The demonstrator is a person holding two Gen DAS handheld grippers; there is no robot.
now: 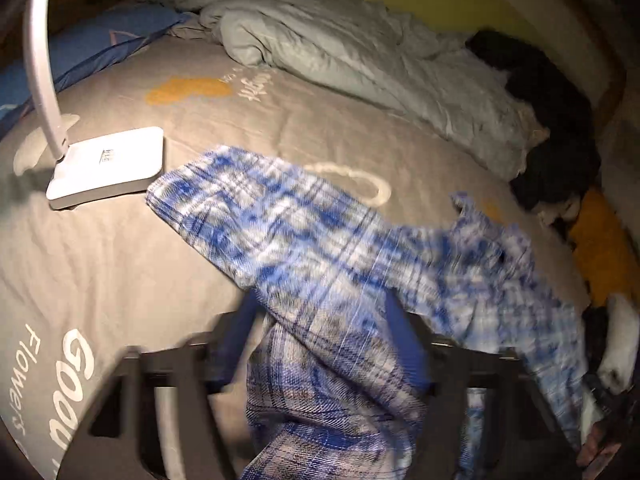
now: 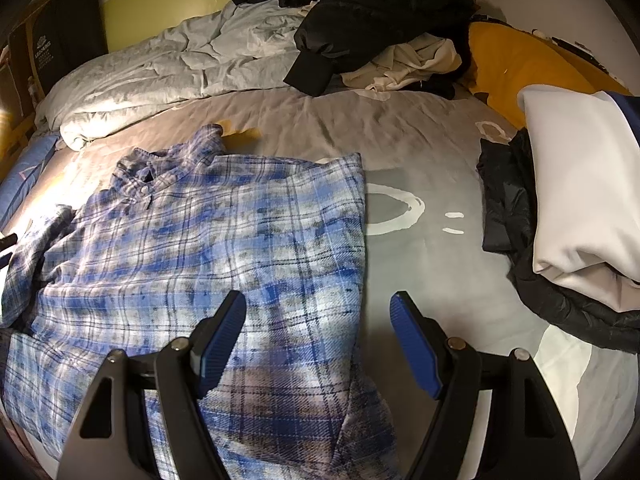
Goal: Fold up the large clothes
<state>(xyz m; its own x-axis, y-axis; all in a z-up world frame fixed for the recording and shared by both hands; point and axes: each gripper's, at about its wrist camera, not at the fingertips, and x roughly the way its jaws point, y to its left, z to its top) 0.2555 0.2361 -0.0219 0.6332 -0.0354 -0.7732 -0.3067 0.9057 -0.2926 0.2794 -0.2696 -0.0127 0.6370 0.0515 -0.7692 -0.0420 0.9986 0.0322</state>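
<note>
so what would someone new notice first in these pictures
The blue and white plaid flannel shirt dominates, spread across the grey printed bedsheet, with a blurred part of it caught between the fingers of the left hand-held gripper. The right hand-held gripper hovers open at the shirt's right edge. A white flat-based desk lamp stands on the sheet, left of the shirt.

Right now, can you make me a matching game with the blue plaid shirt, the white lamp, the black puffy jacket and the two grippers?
Things:
1. blue plaid flannel shirt
2. white desk lamp
3. black puffy jacket
4. right gripper

States:
A. open, holding nothing
B. heaped at the far end of the bed
C. standing on the grey bedsheet
D. spread on the bed, one part pinched in the left gripper

Pairs: 1-D, 2-C, 3-B, 4-A
</note>
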